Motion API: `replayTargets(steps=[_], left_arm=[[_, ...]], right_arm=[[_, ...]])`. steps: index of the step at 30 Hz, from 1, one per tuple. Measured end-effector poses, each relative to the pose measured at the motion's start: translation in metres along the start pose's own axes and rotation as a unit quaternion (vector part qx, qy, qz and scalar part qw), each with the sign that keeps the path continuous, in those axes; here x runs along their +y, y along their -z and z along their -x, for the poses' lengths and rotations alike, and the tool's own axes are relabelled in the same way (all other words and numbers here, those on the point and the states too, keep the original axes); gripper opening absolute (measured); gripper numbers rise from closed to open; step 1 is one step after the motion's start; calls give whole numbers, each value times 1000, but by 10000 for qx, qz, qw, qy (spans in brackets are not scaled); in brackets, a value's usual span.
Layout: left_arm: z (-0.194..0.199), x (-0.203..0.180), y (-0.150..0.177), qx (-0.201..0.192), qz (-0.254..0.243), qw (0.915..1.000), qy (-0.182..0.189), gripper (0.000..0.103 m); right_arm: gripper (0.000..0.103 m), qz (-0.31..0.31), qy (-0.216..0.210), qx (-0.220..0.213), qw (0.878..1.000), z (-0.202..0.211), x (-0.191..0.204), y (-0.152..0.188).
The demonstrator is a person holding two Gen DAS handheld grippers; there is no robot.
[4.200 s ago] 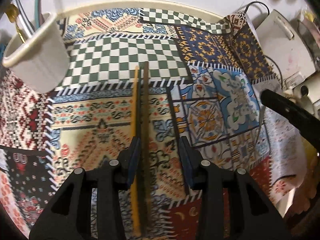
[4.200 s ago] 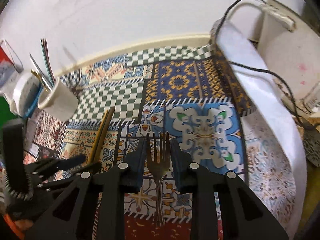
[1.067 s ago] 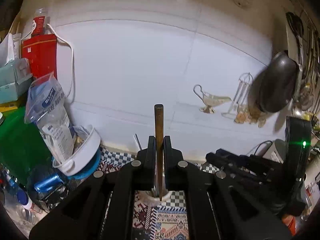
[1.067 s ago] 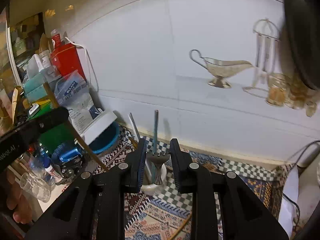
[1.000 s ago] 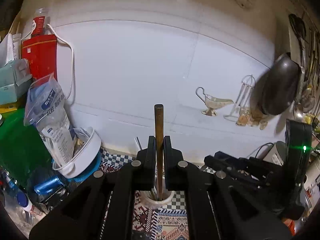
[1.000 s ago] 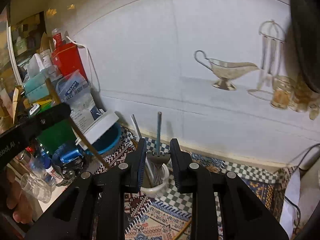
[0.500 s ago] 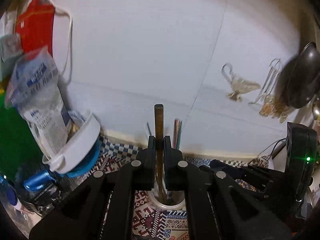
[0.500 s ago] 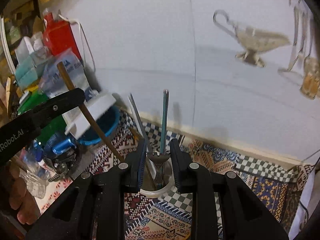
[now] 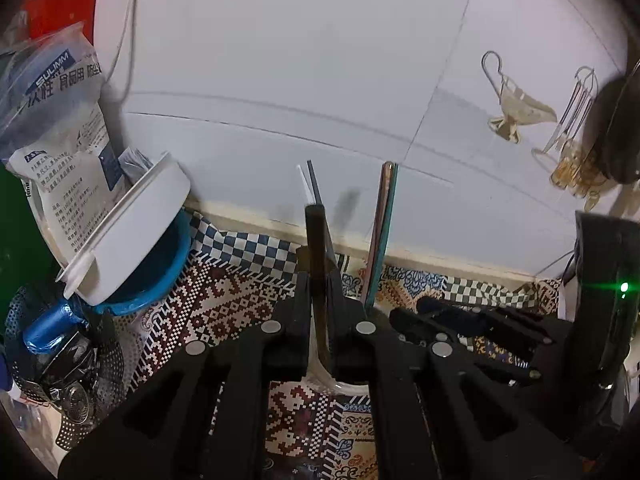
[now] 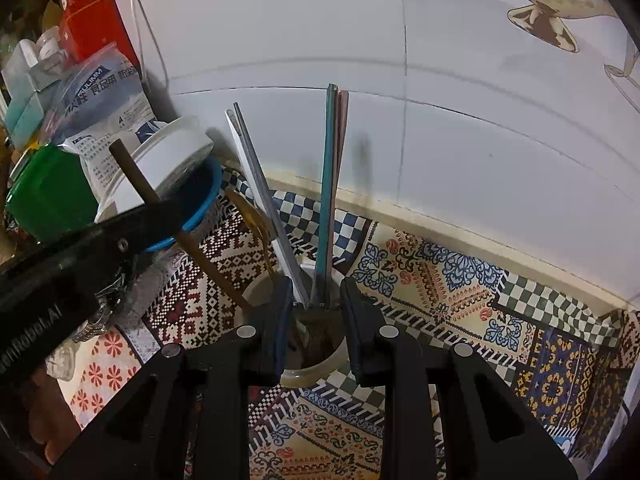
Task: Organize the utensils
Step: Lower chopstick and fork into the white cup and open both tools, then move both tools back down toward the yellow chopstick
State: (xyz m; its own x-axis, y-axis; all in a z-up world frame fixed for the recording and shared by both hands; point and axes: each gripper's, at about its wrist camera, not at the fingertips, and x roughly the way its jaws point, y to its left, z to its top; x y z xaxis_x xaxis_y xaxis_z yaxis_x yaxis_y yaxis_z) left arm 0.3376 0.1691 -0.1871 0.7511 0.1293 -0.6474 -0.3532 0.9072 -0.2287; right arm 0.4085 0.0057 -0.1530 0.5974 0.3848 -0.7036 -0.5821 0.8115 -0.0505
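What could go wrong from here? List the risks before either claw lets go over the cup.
1. The brown chopstick in the left claw enters the cup at a steep slant; released, it may lever the cup over or slide out.
2. The fork in the right claw sits among the teal chopsticks and white chopsticks and could jam or knock them.
3. Both claws crowd one cup and might collide.

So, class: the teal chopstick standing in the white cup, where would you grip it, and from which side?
Take the teal chopstick on its bare upper shaft, high above the rim of the white cup; the lower end is buried. Come in from the side facing the grey chopsticks, where there is a gap: the pink chopstick lies against its other side.
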Motion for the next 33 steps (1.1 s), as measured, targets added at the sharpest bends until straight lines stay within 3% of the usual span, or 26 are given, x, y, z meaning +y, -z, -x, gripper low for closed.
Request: replayTargets(steps=[4,9,20,25,33], left_arm=[[5,-2,0,-19,-61,9999,-82,5],[21,-9,-3,-101,-135,9998,-79,9],[83,-27,-1,-524,-329,9981,65,26],[110,-44,11,-657,-582,9961,116,39],[113,-62,40,-410,-806,9956,261,51]], right_arm=[[23,32,34,71,10000,2,-1,-1],[33,-20,-8,-14,10000,17,-2,1],[42,-46,171,-557,9983,79,-2,15],[43,-101,300,-661,9973,99,-6,29],[44,-483,472,-492,9965,111,-22,70]])
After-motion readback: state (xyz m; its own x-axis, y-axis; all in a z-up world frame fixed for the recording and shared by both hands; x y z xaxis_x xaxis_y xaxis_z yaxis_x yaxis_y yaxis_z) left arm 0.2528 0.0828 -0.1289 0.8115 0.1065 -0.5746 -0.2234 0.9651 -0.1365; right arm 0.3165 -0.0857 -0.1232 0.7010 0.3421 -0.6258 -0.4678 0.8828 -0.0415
